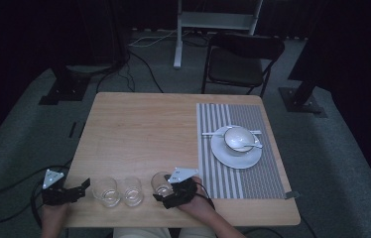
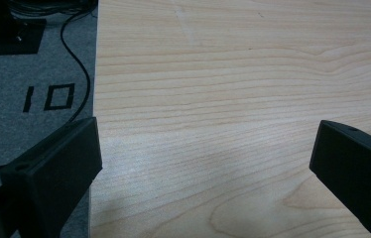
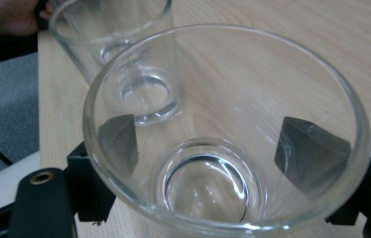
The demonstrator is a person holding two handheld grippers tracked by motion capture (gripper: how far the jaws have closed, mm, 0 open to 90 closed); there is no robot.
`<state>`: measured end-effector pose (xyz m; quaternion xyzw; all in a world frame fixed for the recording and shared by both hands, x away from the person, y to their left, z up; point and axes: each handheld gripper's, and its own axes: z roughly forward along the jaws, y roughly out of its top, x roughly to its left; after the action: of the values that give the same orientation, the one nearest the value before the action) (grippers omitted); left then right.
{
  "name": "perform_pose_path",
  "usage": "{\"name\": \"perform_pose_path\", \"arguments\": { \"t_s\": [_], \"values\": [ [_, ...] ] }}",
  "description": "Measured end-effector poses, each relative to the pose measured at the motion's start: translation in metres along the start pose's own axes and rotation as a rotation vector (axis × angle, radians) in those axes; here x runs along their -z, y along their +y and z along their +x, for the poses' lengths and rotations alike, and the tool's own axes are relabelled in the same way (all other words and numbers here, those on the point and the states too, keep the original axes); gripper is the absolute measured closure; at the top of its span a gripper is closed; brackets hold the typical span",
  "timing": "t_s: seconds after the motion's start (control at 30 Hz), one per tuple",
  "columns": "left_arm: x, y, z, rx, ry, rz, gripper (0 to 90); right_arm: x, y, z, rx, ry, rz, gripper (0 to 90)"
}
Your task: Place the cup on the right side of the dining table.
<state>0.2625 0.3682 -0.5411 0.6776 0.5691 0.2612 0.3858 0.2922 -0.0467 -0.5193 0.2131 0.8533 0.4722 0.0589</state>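
Three clear drinking glasses stand in a row near the table's front edge. My right gripper [image 1: 163, 188] is shut on the rightmost glass [image 1: 161, 182], one jaw on each side of its wall. In the right gripper view both jaws of the right gripper [image 3: 213, 148] show through that glass [image 3: 206, 186], and the middle glass [image 3: 139, 69] stands just behind it. The middle glass [image 1: 132, 190] and left glass [image 1: 105, 191] stand free. My left gripper [image 1: 85, 188] is open at the table's front left corner, pointing toward the left glass. Between the jaws of the left gripper [image 2: 206, 153] is bare wood.
A grey striped placemat [image 1: 233, 168] lies on the right side of the wooden table [image 1: 144, 129]. On it a white plate [image 1: 223, 156] carries a bowl [image 1: 238, 136] with a spoon. A black chair [image 1: 243, 62] stands behind the table. Cables run over the carpet at left.
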Motion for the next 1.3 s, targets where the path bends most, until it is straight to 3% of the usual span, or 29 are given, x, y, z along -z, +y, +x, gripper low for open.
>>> {"name": "perform_pose_path", "arguments": {
  "t_s": [0.2, 0.67, 1.1, 1.3],
  "values": [
    [0.0, 0.0, 0.0, 0.001, 0.001, 0.0, 0.2, 0.01, 0.009, -0.002, -0.002, -0.015, -0.033, 20.3],
    [0.0, 0.0, 0.0, 0.0, 0.002, 0.002, 0.2, 0.05, 0.05, -0.01, 0.061, -0.083, -0.122, 20.4],
    [0.0, 0.0, 0.0, 0.003, -0.001, 0.002, 0.2, 0.084, 0.091, -0.033, 0.081, -0.179, -0.212, 20.4],
    [0.0, 0.0, 0.0, 0.003, 0.002, 0.003, 0.2, 0.099, 0.107, -0.051, 0.066, -0.228, -0.242, 20.4]
  ]
}}
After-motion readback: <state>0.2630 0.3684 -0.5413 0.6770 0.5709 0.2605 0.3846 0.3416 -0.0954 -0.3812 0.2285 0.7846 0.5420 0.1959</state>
